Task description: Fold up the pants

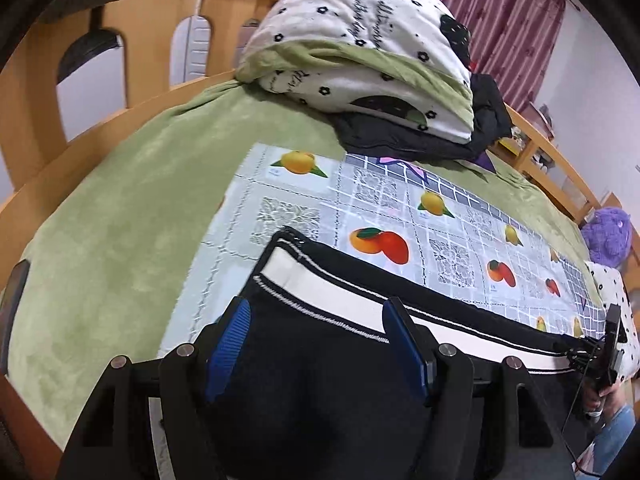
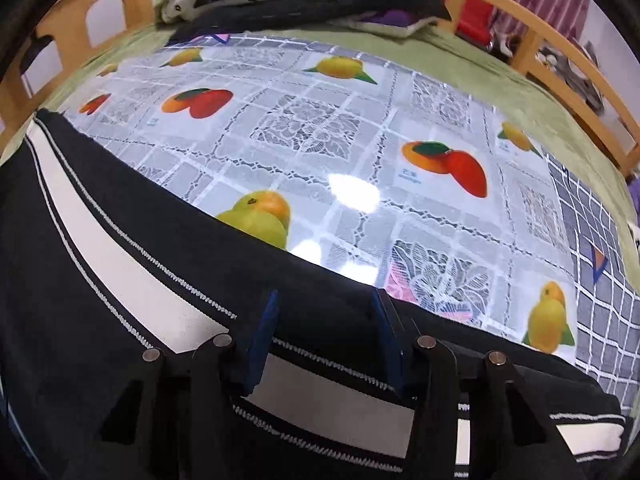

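Black pants with a white side stripe point(image 1: 340, 292) lie along the near edge of a fruit-print tablecloth point(image 1: 400, 200). My left gripper point(image 1: 316, 312) is open, its blue pads spread wide over the pants near one end. In the right wrist view the same pants point(image 2: 120, 240) stretch from left to lower right over the tablecloth point(image 2: 360, 140). My right gripper point(image 2: 324, 312) is open, its pads either side of the black cloth and stripe. The right gripper also shows in the left wrist view point(image 1: 604, 348) at the far end of the pants.
A folded floral blanket point(image 1: 360, 40) on dark clothing point(image 1: 420, 136) is piled at the far side on a green cover point(image 1: 120, 200). A wooden rail point(image 1: 120, 12) runs round the bed. A purple plush point(image 1: 606, 236) sits at the right.
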The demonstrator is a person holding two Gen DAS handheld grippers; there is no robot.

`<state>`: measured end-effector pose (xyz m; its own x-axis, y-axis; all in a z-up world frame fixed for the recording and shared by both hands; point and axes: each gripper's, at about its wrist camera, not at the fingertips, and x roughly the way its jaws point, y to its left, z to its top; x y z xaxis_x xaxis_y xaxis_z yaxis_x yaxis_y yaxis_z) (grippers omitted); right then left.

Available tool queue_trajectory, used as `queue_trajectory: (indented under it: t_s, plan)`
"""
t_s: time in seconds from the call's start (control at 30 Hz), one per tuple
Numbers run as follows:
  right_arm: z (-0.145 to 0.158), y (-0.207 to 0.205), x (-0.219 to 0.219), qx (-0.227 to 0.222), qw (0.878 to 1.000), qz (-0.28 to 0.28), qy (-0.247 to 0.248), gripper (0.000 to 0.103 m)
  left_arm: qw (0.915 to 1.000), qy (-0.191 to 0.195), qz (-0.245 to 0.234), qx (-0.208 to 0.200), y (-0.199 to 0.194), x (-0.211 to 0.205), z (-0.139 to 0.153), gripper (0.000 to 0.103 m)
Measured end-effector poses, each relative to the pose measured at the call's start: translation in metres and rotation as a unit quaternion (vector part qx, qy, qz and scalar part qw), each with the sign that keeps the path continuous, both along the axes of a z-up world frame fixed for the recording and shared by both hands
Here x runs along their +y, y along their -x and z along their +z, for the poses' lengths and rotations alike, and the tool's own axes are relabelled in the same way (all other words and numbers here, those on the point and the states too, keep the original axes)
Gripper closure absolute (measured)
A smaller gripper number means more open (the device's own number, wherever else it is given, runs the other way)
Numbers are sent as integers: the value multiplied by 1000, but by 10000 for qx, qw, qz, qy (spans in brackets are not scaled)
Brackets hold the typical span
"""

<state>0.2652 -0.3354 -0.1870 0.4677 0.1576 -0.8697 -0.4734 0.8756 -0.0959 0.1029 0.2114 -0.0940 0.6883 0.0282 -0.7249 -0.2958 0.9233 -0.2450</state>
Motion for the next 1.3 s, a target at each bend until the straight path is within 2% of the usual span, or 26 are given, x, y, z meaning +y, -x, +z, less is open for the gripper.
queue_trajectory:
  t_s: [0.03, 0.07, 0.17, 0.23, 0.3, 0.4, 0.47, 0.5, 0.57, 0.63, 0.67, 0.73, 0.8, 0.83, 0.87, 0.9, 0.93, 0.97, 1.0, 1.07, 1.13, 1.2, 1.23, 1.27, 1.3]
  plan:
    - [1, 1, 0, 115, 9998, 95, -113, 100, 10000, -8, -4, 14, -2, -2, -2, 36]
    - [4, 3, 0, 127, 9998, 117, -123, 100, 10000, -5, -20, 40, -3, -3, -4, 36]
    - [22, 14, -5, -213, 9991, 178, -331, 101, 9999, 61, -55, 106, -6, -4, -11, 36]
    - [35, 14, -15, -362, 9970, 20, -689, 101, 9998, 87, -80, 129, -10, -5, -14, 36]
    - [37, 8, -15, -449, 9961, -76, -756, 101, 9998, 133, -89, 111, -17, -7, -14, 36]
    - [13, -9, -3, -238, 9986, -230, -424, 100, 9995, 120, -213, 189, -33, -17, -16, 36]
    - [-4, -12, 5, -200, 9991, -313, -189, 99, 9993, -126, -269, 243, -43, -26, -16, 36]
    - [-2, -10, 5, -244, 9990, -335, -181, 96, 9988, -311, -266, 269, -49, -29, -16, 36]
    - [6, -11, -2, -35, 9983, -459, -355, 91, 9975, -572, -281, 299, -59, -33, -18, 36]
    - [17, -8, -17, -10, 9960, -636, -628, 72, 9936, -1039, -172, 397, -71, -31, -20, 36]
    - [24, -4, -27, -127, 9947, -768, -677, 58, 9912, -1244, -60, 451, -77, -27, -22, 36]
    - [32, 6, -44, -370, 9920, -951, -740, 56, 9864, -1434, 185, 778, -91, -16, -33, 36]
    - [31, 13, -58, -437, 9910, -1100, -620, 56, 9859, -1345, 188, 975, -101, -7, -47, 36]
    - [28, 14, -65, -419, 9905, -1203, -509, 56, 9866, -1279, 183, 999, -106, -4, -53, 39]
    - [21, 15, -72, -351, 9898, -1311, -430, 56, 9874, -1209, 133, 1010, -110, -3, -59, 53]
    - [14, 15, -77, -274, 9889, -1401, -406, 56, 9881, -1186, 56, 980, -113, -4, -63, 82]
    - [4, 16, -83, -159, 9875, -1506, -428, 56, 9885, -1221, 55, 886, -114, -5, -62, 83]
    - [1, 18, -85, -137, 9870, -1530, -462, 56, 9914, -1146, 37, 638, -111, -2, -54, 83]
    - [4, 21, -86, -208, 9867, -1541, -484, 62, 9945, -988, 53, 344, -107, 3, -43, 83]
    - [13, 23, -91, -392, 9839, -1659, -539, 66, 9967, -789, 113, 135, -106, 13, -35, 83]
    - [21, 24, -104, -692, 9764, -1954, -600, 66, 9968, -735, 149, 291, -114, 17, -46, 83]
    - [12, 15, -118, -484, 9710, -2278, -548, 68, 9944, -853, 146, 608, -125, 15, -65, 80]
    - [-2, 9, -124, -289, 9696, -2373, -523, 68, 9927, -1000, 151, 663, -128, 11, -68, 72]
    - [-6, 9, -125, -340, 9706, -2328, -515, 68, 9902, -1196, 191, 698, -129, 7, -68, 68]
    - [-5, 9, -122, -422, 9715, -2299, -393, 68, 9863, -1416, 289, 798, -130, 3, -66, 58]
